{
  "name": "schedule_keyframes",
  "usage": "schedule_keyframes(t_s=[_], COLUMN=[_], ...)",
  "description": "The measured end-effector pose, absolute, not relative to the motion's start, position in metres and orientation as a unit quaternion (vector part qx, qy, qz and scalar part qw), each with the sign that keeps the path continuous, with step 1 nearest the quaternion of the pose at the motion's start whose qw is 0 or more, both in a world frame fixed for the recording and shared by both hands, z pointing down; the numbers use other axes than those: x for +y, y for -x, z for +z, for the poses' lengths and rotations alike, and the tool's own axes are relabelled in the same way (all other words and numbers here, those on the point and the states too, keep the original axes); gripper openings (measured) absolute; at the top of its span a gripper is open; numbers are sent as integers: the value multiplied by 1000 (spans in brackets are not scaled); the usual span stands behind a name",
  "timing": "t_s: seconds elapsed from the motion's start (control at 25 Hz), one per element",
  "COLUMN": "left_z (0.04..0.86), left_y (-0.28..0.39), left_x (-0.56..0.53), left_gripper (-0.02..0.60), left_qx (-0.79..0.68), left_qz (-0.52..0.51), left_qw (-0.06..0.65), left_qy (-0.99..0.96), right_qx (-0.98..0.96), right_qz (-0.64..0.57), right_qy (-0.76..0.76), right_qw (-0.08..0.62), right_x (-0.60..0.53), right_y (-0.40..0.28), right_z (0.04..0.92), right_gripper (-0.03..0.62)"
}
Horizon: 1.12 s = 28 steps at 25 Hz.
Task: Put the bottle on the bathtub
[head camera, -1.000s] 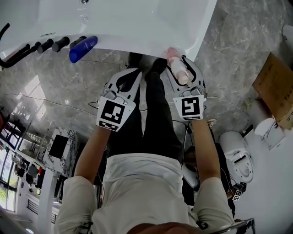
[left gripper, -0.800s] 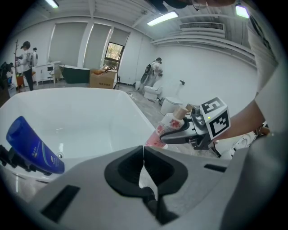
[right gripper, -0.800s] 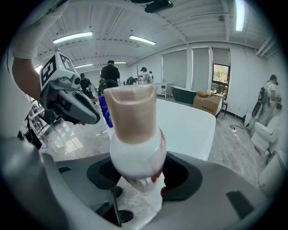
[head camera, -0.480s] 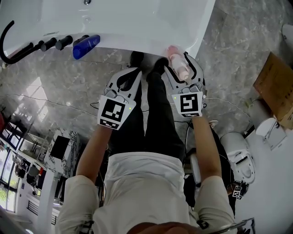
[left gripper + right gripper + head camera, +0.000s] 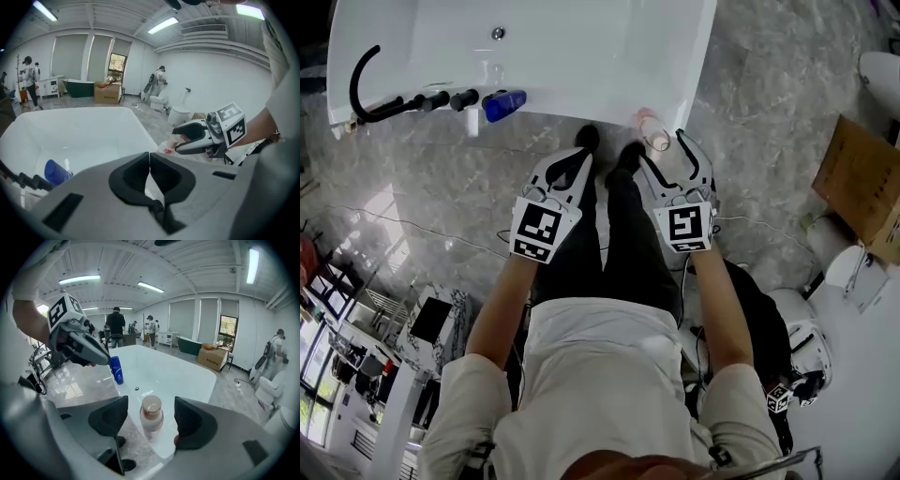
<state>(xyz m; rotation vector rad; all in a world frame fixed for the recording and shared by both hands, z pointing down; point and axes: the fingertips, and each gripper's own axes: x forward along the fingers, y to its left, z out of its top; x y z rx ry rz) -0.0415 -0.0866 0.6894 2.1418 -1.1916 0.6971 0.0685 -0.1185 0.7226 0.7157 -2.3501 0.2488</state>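
Note:
A pale pink bottle (image 5: 649, 130) stands upright on the near rim of the white bathtub (image 5: 581, 56). My right gripper (image 5: 666, 152) is open just behind it. In the right gripper view the bottle (image 5: 151, 414) stands between the spread jaws of that gripper (image 5: 151, 427), and neither pad touches it. My left gripper (image 5: 579, 157) hangs shut and empty over the floor in front of the tub, to the left of the bottle. Its closed jaws (image 5: 149, 165) show in the left gripper view, with the pink bottle (image 5: 169, 146) beyond them.
A blue bottle (image 5: 503, 104) stands on the tub rim to the left, beside black tap knobs and a black hose (image 5: 367, 86). A cardboard box (image 5: 860, 187) and white toilets (image 5: 806, 330) stand on the marble floor to the right. People are at the room's far end.
The right gripper held the pink bottle tilted at the tub rim. It has let go and drawn back a little, and the bottle stands on the rim.

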Motion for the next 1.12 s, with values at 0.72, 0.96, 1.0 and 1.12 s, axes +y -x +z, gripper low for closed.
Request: schedule_keyframes(t_s=[0.72,0.96,1.0,1.12], left_z=[505,441,433,412], left_y=[37,44,43,41], left_x=[-37,-37,-36,-31], left_gripper=[9,9,9,9], left_qx=[-478,-499,-500,-505], left_qz=[212,188,184,172], left_qw=[273,246,241,227], left_qy=[-808,-810,-811,-815], right_qx=[-899,-902,-902,-904], right_qz=[122,101,97,88], right_qy=[-291,-294,-295,-297], right_qw=[304,300,299,296], right_x=[-74,-67,-66,-62], right_y=[-92,-100,-102,-106], right_z=[505,441,433,412], right_gripper=[298,220,198,163])
